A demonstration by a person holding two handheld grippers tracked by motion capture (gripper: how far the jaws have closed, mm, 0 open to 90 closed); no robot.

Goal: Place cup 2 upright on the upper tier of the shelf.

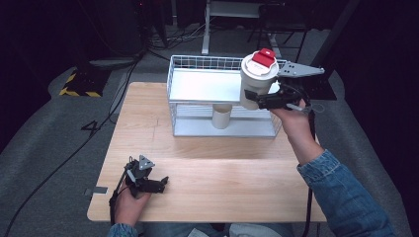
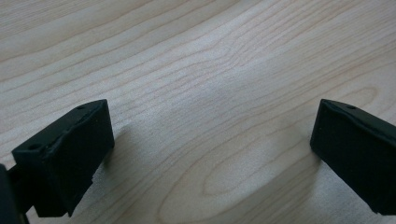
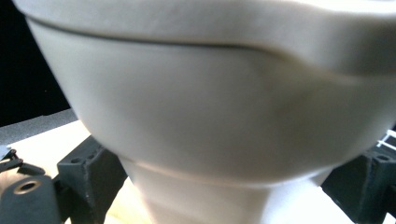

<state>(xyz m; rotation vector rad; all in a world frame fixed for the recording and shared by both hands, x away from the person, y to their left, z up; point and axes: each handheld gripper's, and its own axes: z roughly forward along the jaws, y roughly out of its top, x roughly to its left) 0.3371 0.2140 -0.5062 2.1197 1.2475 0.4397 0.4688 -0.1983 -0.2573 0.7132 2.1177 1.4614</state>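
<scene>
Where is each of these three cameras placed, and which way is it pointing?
High view: above the person's side, looking forward and down on the table, rack, both forearms and grippers.
Left gripper view: on the left gripper, facing bare wood between its open jaws.
Right gripper view: on the right gripper, looking at the cup clamped in its jaws.
Shared: the cup also shows in the high view, in the right gripper; the left gripper rests low.
</scene>
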